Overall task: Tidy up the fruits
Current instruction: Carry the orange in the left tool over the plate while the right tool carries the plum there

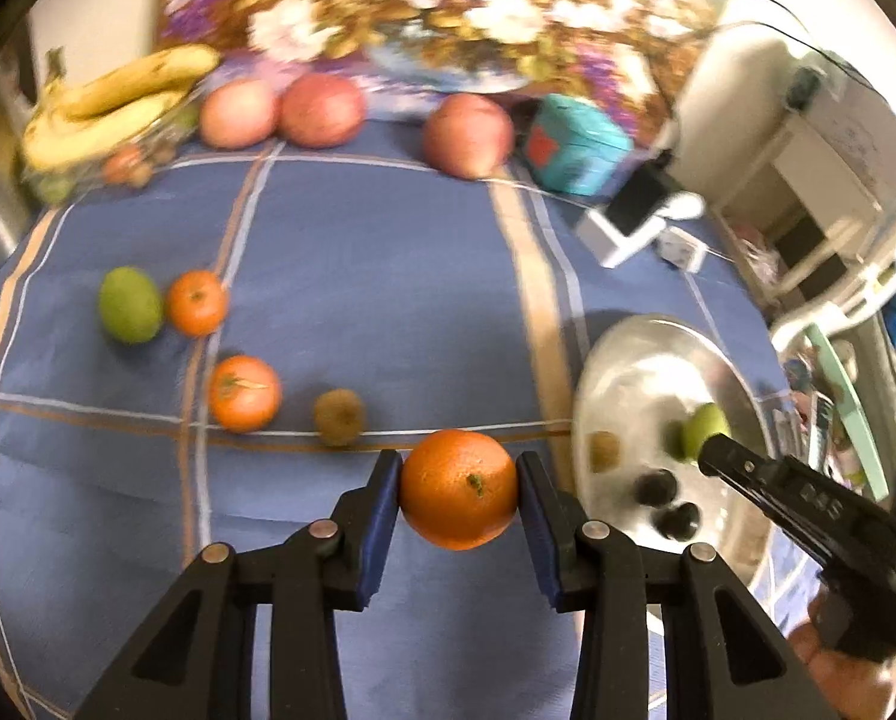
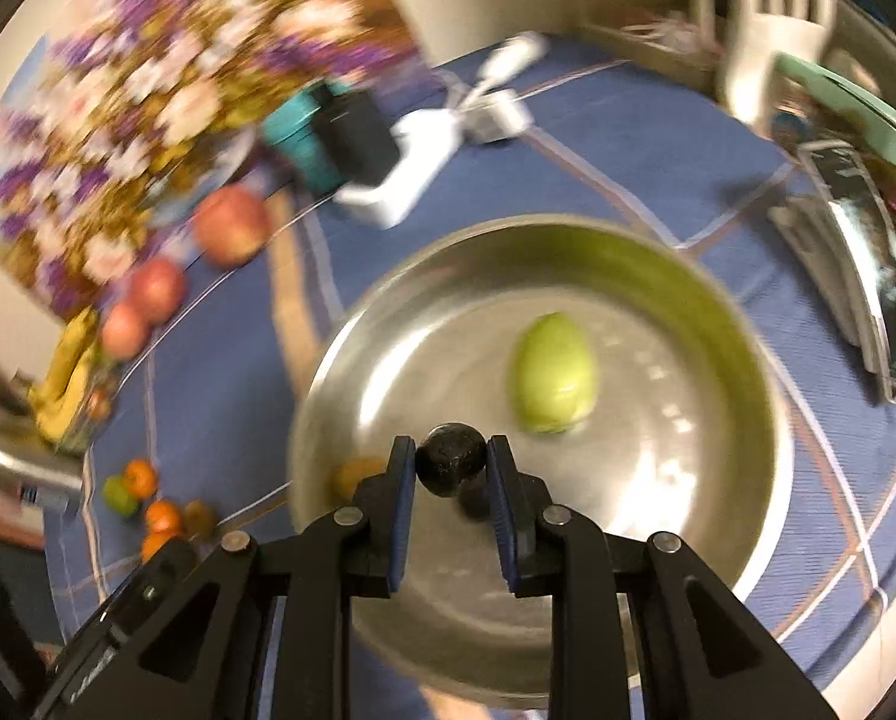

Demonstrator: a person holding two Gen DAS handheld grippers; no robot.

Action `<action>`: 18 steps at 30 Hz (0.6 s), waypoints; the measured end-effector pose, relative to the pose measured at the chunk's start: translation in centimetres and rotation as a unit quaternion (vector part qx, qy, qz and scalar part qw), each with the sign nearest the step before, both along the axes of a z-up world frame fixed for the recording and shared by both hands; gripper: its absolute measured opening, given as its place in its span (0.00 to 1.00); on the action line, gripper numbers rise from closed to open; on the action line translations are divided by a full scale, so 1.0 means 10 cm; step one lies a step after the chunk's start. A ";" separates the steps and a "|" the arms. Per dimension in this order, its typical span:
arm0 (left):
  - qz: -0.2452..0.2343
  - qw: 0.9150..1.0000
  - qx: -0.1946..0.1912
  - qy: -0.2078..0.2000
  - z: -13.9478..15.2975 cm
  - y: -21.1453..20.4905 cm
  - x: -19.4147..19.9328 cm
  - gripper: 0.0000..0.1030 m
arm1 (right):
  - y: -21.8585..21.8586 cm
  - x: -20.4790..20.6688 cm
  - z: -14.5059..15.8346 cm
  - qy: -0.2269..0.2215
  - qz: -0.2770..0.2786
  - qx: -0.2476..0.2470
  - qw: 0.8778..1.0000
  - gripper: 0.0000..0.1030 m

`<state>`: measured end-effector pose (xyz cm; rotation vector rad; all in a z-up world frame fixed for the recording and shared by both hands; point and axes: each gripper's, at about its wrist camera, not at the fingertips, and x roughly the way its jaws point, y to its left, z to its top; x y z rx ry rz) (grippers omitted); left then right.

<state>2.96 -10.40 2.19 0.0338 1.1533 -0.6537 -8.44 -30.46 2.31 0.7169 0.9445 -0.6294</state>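
Landmark: steel bowl (image 2: pixel 742 324), shallow and round, standing on the blue checked cloth (image 1: pixel 358 252).
Left gripper (image 1: pixel 459 489): blue pads clamped on an orange (image 1: pixel 457 486), one pad on each flank, stem scar facing the camera; the fruit looks clear of the cloth.
Orange to bowl: the bowl rim lies just to the right of the held orange in the left wrist view, near but not over it. The carry, as I judge it, goes rightward across the rim.
Right gripper (image 2: pixel 451 469): jaws close together, pinching a small dark round fruit (image 2: pixel 451 459); it hangs inside the bowl's outline, over the near part.
Bowl contents: a green oval fruit (image 2: pixel 555 381) lying past the middle with its long axis pointing away from the right gripper; a brownish piece (image 2: pixel 352 476) by the near left wall; another dark fruit half hidden under the held one.
Nearer hand: the right sits over the bowl; the left is outside it, on the side away from the bowl's far rim.
Left of the bowl, on the cloth: two tangerines (image 1: pixel 244 393), a green fruit (image 1: pixel 130 303), a kiwi (image 1: pixel 339 417).
Beyond the bowl, far edge: apples (image 1: pixel 322 111), bananas (image 1: pixel 112 102).
Risk, judged: both tools converge on the bowl's near side; the orange's entry crowds the right gripper.
Blur: heavy in both views, fine contact uncertain.
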 end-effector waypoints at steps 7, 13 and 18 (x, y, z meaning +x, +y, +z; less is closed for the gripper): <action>-0.077 0.996 0.011 -0.033 0.02 -0.45 -0.35 0.40 | -0.24 -0.22 0.06 0.009 -0.047 -0.020 0.999 0.24; -0.119 0.991 0.017 -0.057 -0.02 -0.78 -0.55 0.40 | -0.30 -0.24 0.01 0.022 -0.055 -0.022 0.998 0.24; -0.143 0.987 0.021 -0.076 -0.07 -0.93 -0.62 0.40 | -0.32 -0.25 -0.07 0.040 -0.059 -0.016 0.997 0.24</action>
